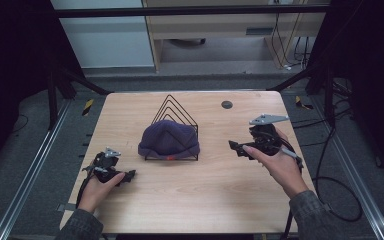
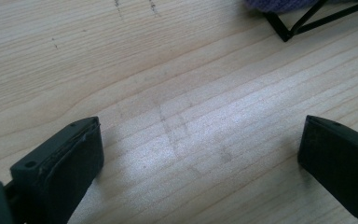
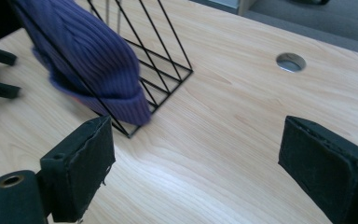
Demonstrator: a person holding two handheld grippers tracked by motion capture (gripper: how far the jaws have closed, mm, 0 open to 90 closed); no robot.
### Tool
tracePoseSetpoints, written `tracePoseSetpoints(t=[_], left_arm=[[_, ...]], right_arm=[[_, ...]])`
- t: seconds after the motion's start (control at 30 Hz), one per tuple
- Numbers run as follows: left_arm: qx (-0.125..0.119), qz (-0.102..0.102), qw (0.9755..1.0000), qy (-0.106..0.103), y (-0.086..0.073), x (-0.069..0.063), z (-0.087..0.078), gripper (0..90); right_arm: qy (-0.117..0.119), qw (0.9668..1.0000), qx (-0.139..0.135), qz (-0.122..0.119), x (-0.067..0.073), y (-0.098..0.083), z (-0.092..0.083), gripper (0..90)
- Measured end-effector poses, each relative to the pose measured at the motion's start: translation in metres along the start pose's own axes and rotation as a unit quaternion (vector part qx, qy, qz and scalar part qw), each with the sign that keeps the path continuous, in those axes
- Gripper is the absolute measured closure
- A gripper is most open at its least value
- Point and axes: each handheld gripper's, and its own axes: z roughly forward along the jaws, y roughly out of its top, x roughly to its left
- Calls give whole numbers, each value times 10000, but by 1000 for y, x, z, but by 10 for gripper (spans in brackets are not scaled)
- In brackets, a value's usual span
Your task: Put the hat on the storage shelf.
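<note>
A purple knit hat (image 1: 168, 139) hangs over a black wire rack (image 1: 176, 111) at the middle of the wooden table (image 1: 200, 195). In the right gripper view the hat (image 3: 88, 56) and rack (image 3: 161, 65) lie ahead to the left. My left gripper (image 1: 128, 176) rests low at the table's left, open, over bare wood (image 2: 191, 135), with a corner of the rack (image 2: 286, 28) at the top right. My right gripper (image 1: 235, 147) is held above the table to the hat's right, open and pointing toward it (image 3: 196, 158).
A round cable hole (image 1: 227, 104) sits in the table's far right part, also seen as a hole (image 3: 291, 62) in the right gripper view. Metal frame rails and cables run around the table. Bare wood lies in front of the rack.
</note>
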Motion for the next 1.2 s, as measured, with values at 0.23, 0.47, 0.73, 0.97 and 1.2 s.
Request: tracePoseSetpoints(t=[0.23, 0.47, 0.73, 0.97, 1.2], left_arm=[[-6, -3, 10000, -1, 0, 0, 0, 0], [-20, -8, 10000, -14, 0, -1, 0, 0], [-26, -1, 10000, -24, 0, -1, 0, 0], [-27, 26, 10000, -36, 1, -1, 1, 0], [-28, 45, 10000, -28, 1, -1, 1, 0]], right_arm=[[-98, 9995, 167, 264, -16, -30, 12, 118], [-203, 9980, 388, 450, -29, -58, 32, 98], [-139, 9961, 630, 597, -36, -77, 54, 104], [-254, 9941, 822, 667, -40, -83, 79, 120], [-240, 9936, 774, 786, -40, -83, 94, 131]])
